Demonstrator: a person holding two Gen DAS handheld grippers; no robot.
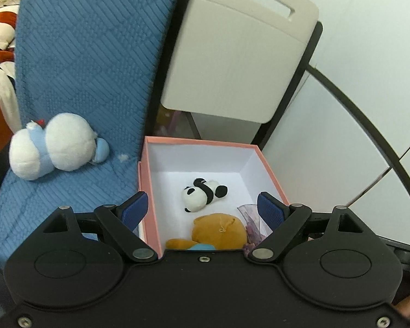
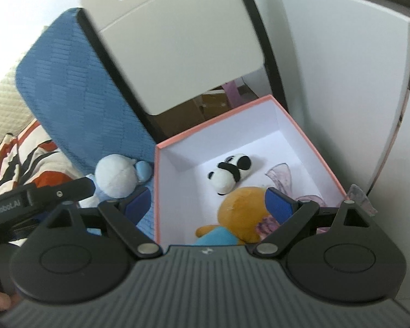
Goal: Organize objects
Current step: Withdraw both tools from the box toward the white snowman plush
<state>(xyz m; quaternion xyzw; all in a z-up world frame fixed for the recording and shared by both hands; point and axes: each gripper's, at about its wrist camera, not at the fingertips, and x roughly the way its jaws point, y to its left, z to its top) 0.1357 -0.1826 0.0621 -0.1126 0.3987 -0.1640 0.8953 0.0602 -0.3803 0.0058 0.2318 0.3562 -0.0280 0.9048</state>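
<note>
So the pink box [image 1: 150,191] already has the panda [image 1: 202,195] and orange bear [image 1: 220,232] inside — mostly done. Just the white-and-blue plush [image 1: 54,145] left beside it; left gripper [image 1: 202,210] and right gripper [image 2: 207,205] both spread wide, empty.

I take the box [image 1: 150,191] as my mark. Inside it, the panda toy [image 1: 202,194] lies near the middle of the floor. The bear toy [image 1: 218,232] lies nearer to me than the panda, almost touching it. The ribbon piece [image 1: 250,218] sits right of the bear, against the box's right wall. Left of the box, outside it, the round plush [image 1: 57,145] rests on the cushion [image 1: 82,54]. Behind the box stands the chair back [image 1: 232,54].
</note>
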